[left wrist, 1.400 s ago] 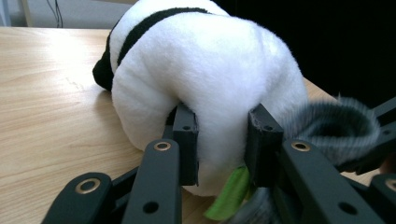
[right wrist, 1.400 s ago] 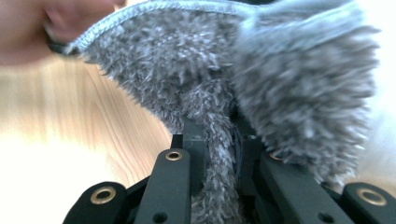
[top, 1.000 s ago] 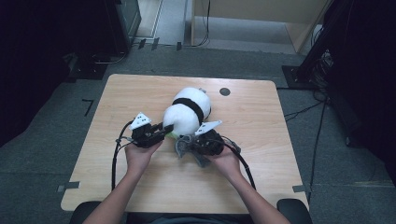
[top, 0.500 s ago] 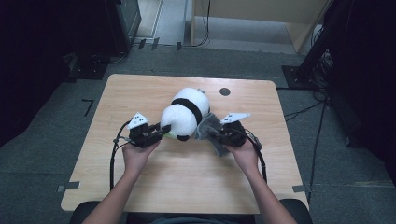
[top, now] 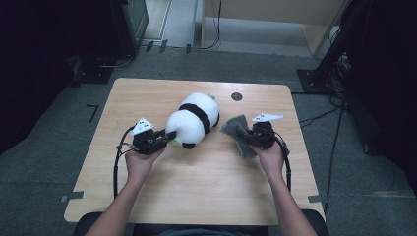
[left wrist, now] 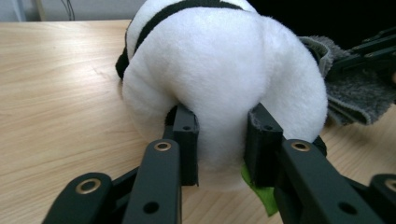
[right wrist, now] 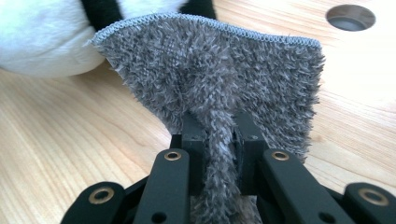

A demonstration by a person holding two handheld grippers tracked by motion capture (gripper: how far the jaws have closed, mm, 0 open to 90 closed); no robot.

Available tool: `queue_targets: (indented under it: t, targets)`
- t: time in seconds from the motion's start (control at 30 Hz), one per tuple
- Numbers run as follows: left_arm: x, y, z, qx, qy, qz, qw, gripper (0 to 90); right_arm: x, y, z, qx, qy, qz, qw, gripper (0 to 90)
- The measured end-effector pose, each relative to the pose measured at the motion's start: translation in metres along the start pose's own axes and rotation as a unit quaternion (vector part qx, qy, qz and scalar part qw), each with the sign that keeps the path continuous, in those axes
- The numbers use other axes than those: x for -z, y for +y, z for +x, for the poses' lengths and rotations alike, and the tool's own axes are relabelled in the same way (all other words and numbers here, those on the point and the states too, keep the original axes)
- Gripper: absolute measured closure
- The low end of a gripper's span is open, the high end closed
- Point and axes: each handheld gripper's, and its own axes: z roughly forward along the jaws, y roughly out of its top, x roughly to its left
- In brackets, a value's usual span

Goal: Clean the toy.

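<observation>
On table (top: 162, 196), one panda (top: 194, 118), one cloth (top: 236, 130)

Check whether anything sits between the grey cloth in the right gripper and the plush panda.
Nothing visible does. The grey cloth, pinched in the right gripper, hangs just right of the plush panda, with bare table between. The left gripper clamps the panda's near end.

Both forearms reach in from the near edge, well apart. The left gripper (top: 169, 135) points right, level, its jaws clamped on the panda (top: 193, 120). The right gripper (top: 246, 137) points left, its jaws pinching a fold of the cloth (top: 237, 132).
</observation>
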Motion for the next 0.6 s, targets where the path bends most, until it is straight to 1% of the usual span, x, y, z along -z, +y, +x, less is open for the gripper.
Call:
queue_targets:
  t: [0.1,0.2,0.27,0.33,0.37,0.6]
  targets:
    - [-0.001,-0.001,0.004,0.002,0.006,-0.001,1.0000,72.0,0.001,-0.001,-0.004,-0.005,-0.005,0.001,1.0000,79.2]
    - [0.000,-0.002,0.009,-0.003,0.014,-0.001,0.9999,72.0,0.001,-0.002,-0.009,-0.014,-0.013,0.001,0.9998,79.2]
    - [0.000,-0.003,0.012,-0.003,0.020,-0.002,0.9998,72.0,0.002,-0.003,-0.013,-0.019,-0.016,-0.003,0.9997,79.2]
    - [0.001,-0.004,0.016,-0.002,0.024,-0.004,0.9997,72.0,0.003,-0.004,-0.017,-0.025,-0.017,-0.005,0.9995,79.2]
    - [0.001,-0.004,0.018,-0.002,0.029,-0.005,0.9996,71.9,0.003,-0.005,-0.018,-0.028,-0.017,-0.004,0.9995,79.2]
    - [0.005,-0.006,0.032,0.004,0.045,-0.011,0.9989,71.8,0.005,-0.008,-0.029,-0.038,-0.033,-0.011,0.9987,78.5]
